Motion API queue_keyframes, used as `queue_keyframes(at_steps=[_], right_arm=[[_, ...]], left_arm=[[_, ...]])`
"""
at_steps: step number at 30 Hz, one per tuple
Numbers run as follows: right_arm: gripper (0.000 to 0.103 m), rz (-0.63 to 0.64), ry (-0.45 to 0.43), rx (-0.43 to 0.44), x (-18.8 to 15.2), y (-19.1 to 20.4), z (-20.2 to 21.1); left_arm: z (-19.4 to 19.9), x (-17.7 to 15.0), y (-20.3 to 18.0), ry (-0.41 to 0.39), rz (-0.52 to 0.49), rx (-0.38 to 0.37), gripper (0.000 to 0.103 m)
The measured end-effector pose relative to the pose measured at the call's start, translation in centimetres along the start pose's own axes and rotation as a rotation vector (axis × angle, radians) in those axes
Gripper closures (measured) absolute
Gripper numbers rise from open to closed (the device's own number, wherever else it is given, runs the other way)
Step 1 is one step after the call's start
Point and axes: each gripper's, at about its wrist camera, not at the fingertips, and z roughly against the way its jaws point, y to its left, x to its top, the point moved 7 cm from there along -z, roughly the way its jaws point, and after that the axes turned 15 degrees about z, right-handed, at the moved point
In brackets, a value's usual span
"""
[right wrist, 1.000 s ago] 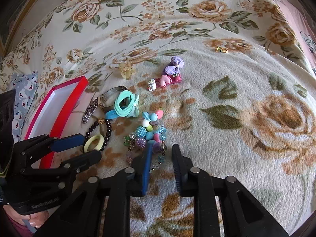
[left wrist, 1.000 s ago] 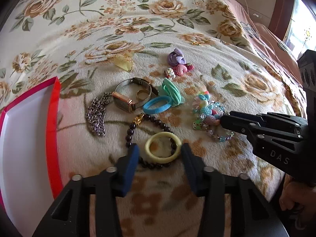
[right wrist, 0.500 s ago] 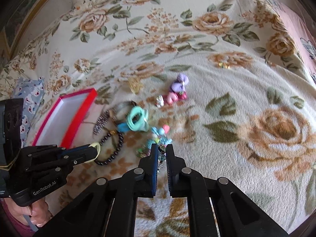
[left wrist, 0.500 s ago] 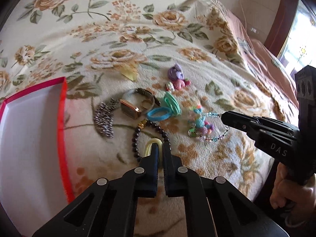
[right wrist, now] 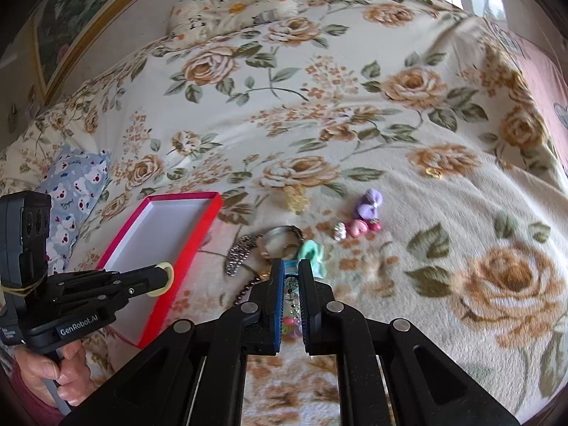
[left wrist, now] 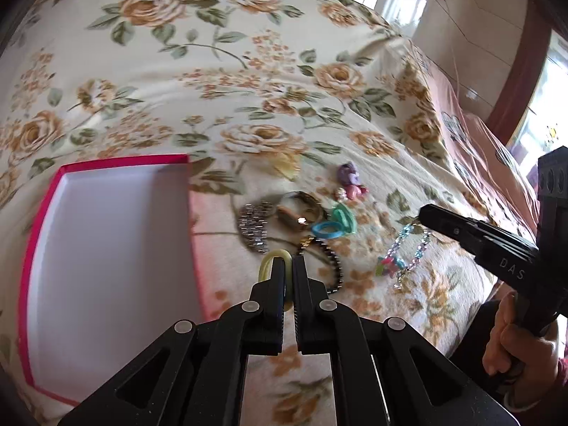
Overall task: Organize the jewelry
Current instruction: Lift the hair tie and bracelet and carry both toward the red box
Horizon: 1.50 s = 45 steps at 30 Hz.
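One yellow ring point(left wrist: 271, 266) between left tool point(left wrist: 288, 266) tips

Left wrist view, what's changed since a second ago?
The left gripper closed on the yellow ring and lifted it; the right gripper lifted the beaded bracelet off the blanket. The red box and watch stayed put.

L gripper point(left wrist: 288, 266): jaws closed tight on yellow ring point(left wrist: 264, 266), ring pinched between tips, sticking out left side. Pointing down-fwd, tilted. Seen from R cam as black body at near left, ring at its tip point(right wrist: 164, 278). L hand point(right wrist: 53, 372) wrapped round handle, fingers curled, near-left corner.

R gripper point(right wrist: 291, 277): jaws nearly closed on beaded bracelet point(left wrist: 408, 252), strand dangling from tip. Angled down. R hand point(left wrist: 511, 340) grips handle at near right, sleeve edge visible.
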Motion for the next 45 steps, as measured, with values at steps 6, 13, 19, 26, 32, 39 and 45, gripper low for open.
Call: queue_keyframes(at_steps=[6, 13, 19, 26, 32, 39, 45], right_arm=[[0.096, 0.029, -0.018, 0.035, 1.1, 2.2, -0.1], [0.096, 0.049, 0.044, 0.021, -0.2, 3.1, -1.9], [0.095, 0.02, 0.095, -0.006, -1.9, 1.8, -2.7], [0.096, 0.027, 0.026, 0.058, -0.3, 3.0, -1.3], [0.096, 0.051, -0.043, 0.08, 2.2, 4.5, 0.1], [0.09, 0.07, 0.112, -0.071, -1.5, 2.5, -2.8], [0.074, 0.081, 0.124, 0.021, -2.7, 3.6, -3.8]], left_arm=[[2.4, 0.1, 2.4, -0.035, 0.054, 0.028, 0.1], [3.5, -0.3, 4.4, -0.041, 0.095, 0.037, 0.1], [3.6, -0.4, 4.5, -0.036, 0.097, 0.033, 0.1], [3.8, 0.2, 4.7, -0.045, 0.101, 0.031, 0.1], [4.6, 0.3, 5.7, -0.056, 0.121, 0.039, 0.1], [4.8, -0.2, 5.9, -0.051, 0.12, 0.042, 0.1], [4.6, -0.2, 5.8, -0.046, 0.118, 0.041, 0.1]])
